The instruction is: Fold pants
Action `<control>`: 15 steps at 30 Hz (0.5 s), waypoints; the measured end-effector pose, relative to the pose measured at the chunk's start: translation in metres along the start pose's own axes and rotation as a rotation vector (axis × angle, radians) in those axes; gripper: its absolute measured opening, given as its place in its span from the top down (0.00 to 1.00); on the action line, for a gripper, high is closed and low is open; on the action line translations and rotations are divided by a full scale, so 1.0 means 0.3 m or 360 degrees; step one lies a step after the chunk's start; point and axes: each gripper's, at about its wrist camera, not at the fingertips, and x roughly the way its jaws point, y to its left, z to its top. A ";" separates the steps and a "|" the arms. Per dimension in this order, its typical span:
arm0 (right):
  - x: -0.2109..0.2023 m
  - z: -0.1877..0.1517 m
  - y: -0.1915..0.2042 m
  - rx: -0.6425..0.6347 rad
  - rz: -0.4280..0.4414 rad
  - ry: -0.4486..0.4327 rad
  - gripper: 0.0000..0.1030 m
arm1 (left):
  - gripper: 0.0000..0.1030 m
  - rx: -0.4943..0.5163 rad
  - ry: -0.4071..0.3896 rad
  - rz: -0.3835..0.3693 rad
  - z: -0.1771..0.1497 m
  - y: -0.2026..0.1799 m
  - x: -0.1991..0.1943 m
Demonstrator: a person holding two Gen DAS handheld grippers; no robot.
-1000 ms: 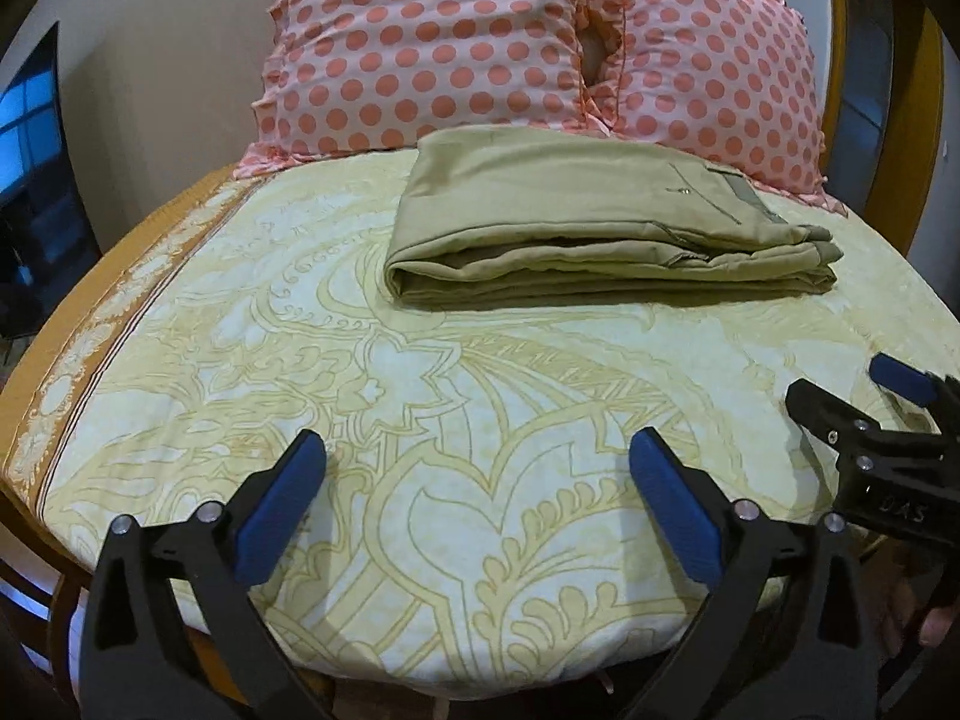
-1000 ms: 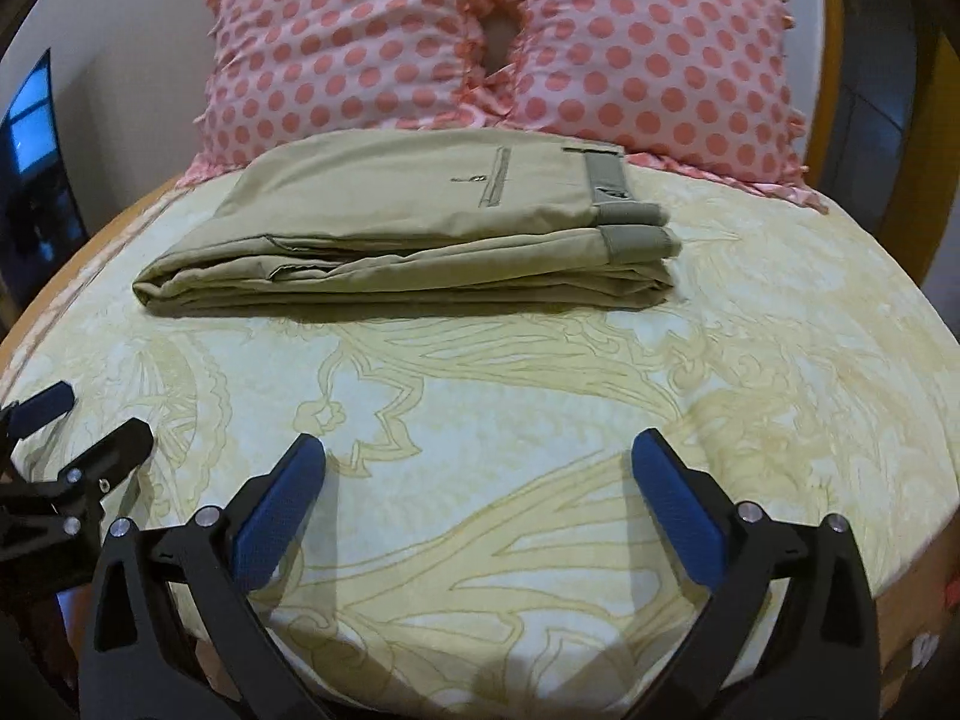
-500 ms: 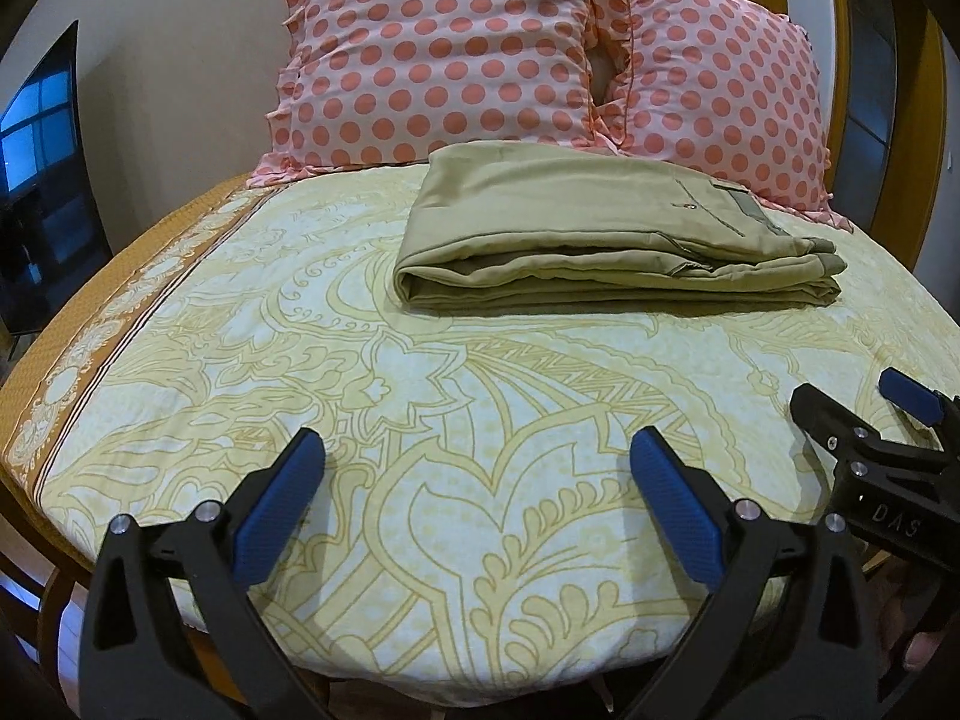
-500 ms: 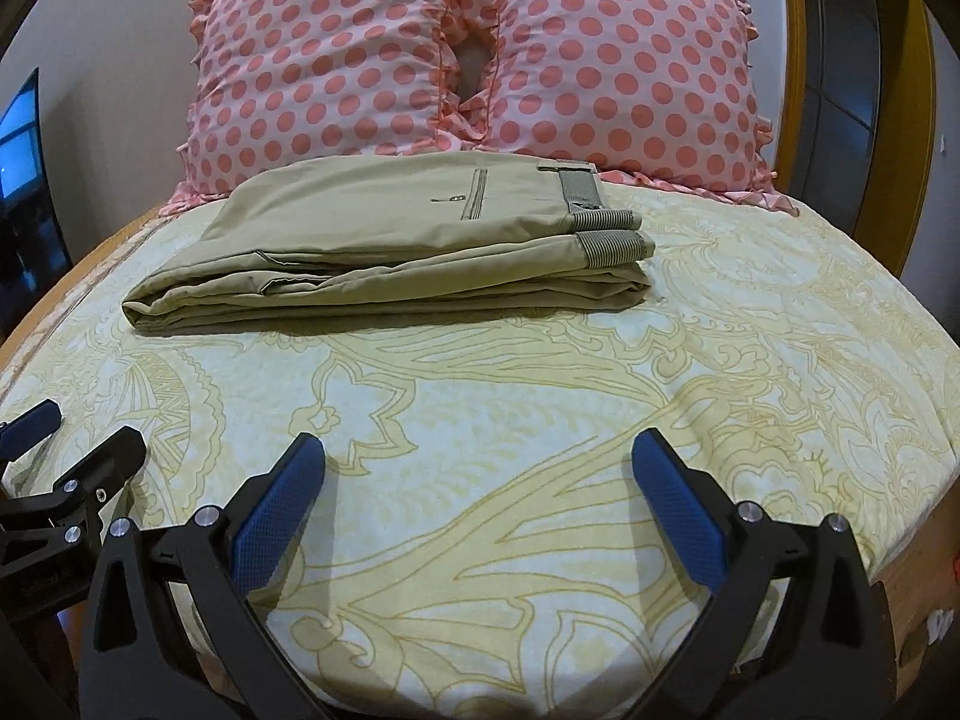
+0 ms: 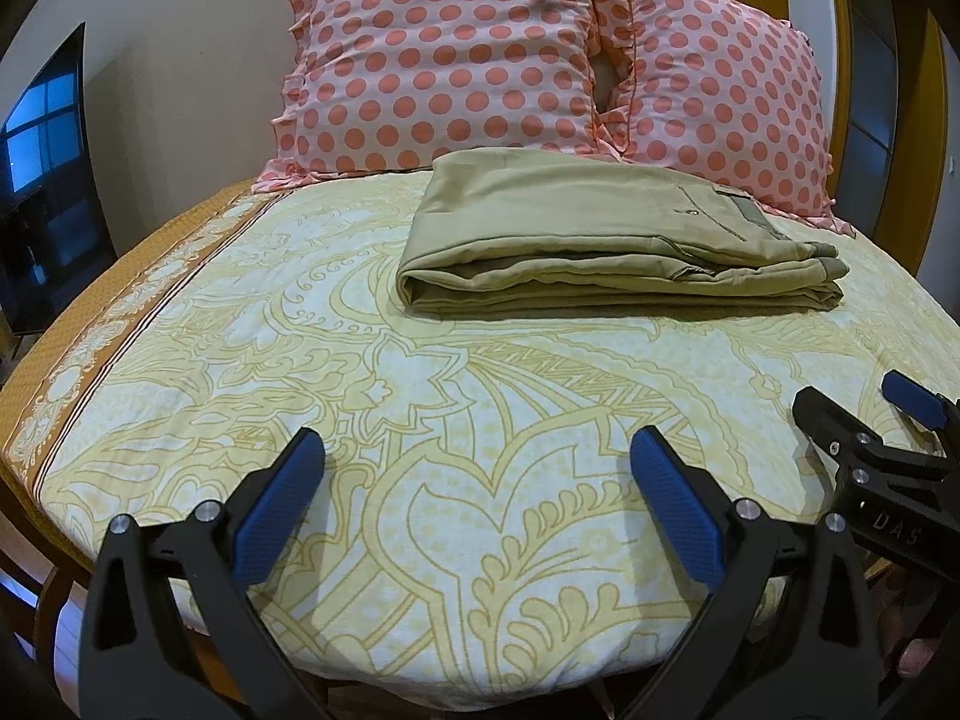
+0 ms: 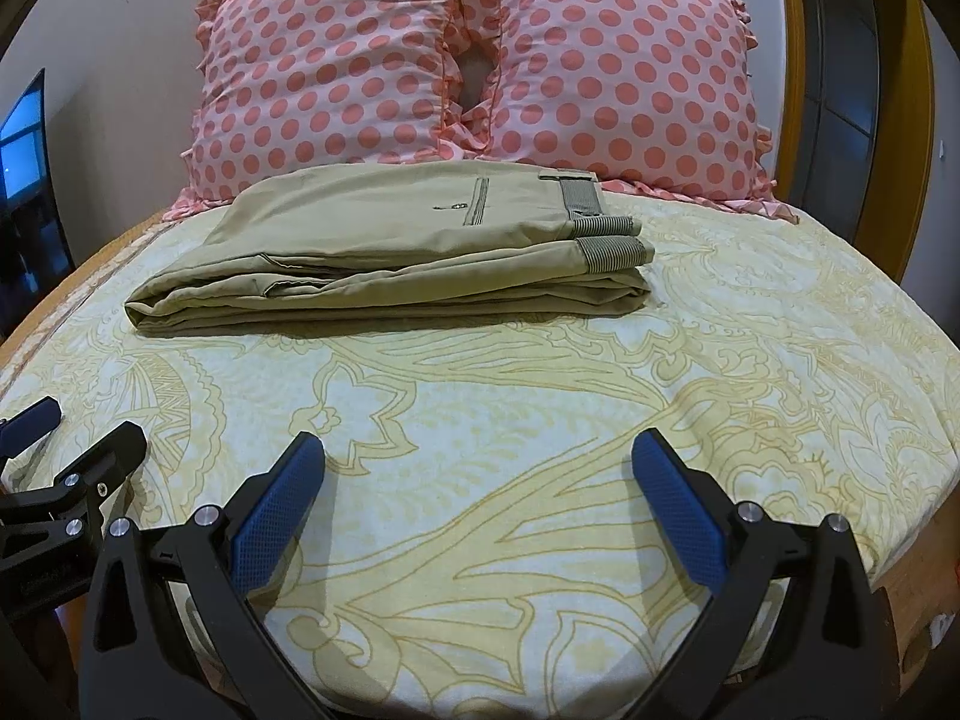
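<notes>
Pants [image 5: 612, 246] lie folded near the pillows [image 6: 474, 60], so the task looks done; your left gripper [image 5: 474, 498] and right gripper [image 6: 474, 498] hover with jaws apart, empty.

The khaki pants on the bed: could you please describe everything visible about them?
The khaki pants are folded into a flat, layered rectangle of smooth woven-looking cloth. A welt pocket with a button faces up, and the ribbed grey waistband ends lie stacked at the right. They rest on the yellow patterned bedsheet, just before the polka-dot pillows. Neither gripper touches them.
</notes>
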 end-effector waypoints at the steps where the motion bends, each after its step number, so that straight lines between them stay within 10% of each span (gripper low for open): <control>1: 0.000 0.000 0.000 -0.0001 0.0000 0.0000 0.01 | 0.02 0.0000 0.0000 0.0000 0.000 0.000 0.000; 15: 0.000 -0.001 -0.001 -0.0001 0.0001 -0.0001 0.01 | 0.02 0.0000 0.0005 0.0002 -0.001 -0.005 0.002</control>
